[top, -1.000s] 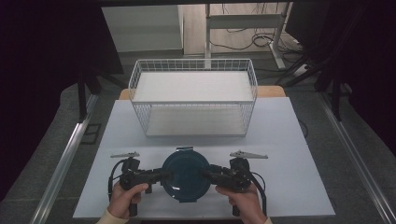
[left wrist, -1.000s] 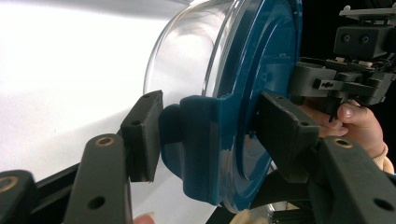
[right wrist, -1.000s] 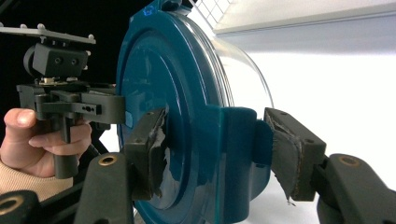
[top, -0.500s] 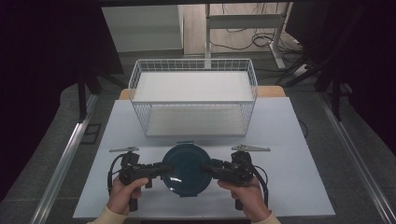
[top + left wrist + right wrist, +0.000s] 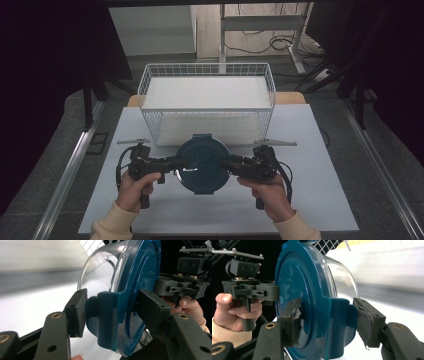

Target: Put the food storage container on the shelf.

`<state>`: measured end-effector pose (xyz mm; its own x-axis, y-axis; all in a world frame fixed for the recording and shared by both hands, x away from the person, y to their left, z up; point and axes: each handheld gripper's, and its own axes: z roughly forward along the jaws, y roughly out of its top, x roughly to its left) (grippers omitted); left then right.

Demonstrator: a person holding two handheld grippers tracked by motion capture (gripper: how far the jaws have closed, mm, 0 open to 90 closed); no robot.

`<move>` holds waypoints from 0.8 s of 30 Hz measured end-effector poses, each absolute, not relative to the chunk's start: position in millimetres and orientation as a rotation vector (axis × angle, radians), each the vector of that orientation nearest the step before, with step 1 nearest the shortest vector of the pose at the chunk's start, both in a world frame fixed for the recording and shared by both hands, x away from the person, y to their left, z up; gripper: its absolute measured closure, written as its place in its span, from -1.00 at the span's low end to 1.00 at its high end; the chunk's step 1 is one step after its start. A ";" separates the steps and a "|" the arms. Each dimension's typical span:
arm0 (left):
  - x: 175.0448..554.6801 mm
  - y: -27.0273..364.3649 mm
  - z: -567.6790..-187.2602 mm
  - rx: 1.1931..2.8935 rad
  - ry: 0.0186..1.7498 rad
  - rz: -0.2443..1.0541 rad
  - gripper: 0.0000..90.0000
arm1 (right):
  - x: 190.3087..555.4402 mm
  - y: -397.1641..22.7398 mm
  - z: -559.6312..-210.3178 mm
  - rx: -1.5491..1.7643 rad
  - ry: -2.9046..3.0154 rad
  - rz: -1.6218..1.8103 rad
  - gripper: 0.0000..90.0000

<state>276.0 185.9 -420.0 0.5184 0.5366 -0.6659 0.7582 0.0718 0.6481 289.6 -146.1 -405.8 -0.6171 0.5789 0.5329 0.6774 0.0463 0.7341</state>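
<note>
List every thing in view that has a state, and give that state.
container: lid on, gripped on two opposite sides, in front of the basket
lid: closed on the clear body
left gripper: clamped on a side latch
right gripper: clamped on the opposite latch
wire basket: upright, nothing visible inside

White table (image 5: 320, 200) centre frame on grey floor (image 5: 390, 200); desk legs (image 5: 260, 30) and cables (image 5: 280, 47) top centre; dark sides.

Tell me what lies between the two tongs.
The blue-lidded container lies between the left tongs and the right tongs, each clamping a latch tab on its side, as the high view shows.
</note>
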 end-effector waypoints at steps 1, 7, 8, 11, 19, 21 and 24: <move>278.2 186.2 -416.9 1.591 1.133 -0.235 -0.05 | 291.0 -146.0 -403.3 -1.327 -2.205 -1.643 -0.06; 289.9 187.3 -397.1 1.588 1.118 -0.205 -0.05 | 303.0 -144.9 -385.5 -1.311 -2.212 -1.667 -0.06; 291.4 187.6 -394.1 1.589 1.115 -0.200 -0.05 | 305.4 -144.7 -382.2 -1.303 -2.218 -1.670 -0.06; 294.8 189.0 -386.9 1.585 1.110 -0.193 -0.05 | 309.6 -143.9 -375.2 -1.286 -2.225 -1.678 -0.06; 301.7 190.6 -376.2 1.573 1.100 -0.185 -0.05 | 319.1 -142.1 -358.9 -1.262 -2.255 -1.678 -0.05; 303.8 190.7 -373.9 1.570 1.100 -0.183 -0.05 | 322.0 -141.8 -355.2 -1.260 -2.260 -1.676 -0.05; 307.6 191.1 -370.3 1.568 1.098 -0.182 -0.05 | 325.3 -141.3 -351.4 -1.256 -2.264 -1.682 -0.05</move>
<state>307.6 191.1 -370.3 0.5494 0.5372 -0.6399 0.7150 0.0940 0.6928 325.3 -141.3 -351.4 -0.6679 0.5667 0.4825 0.6256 0.0762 0.7764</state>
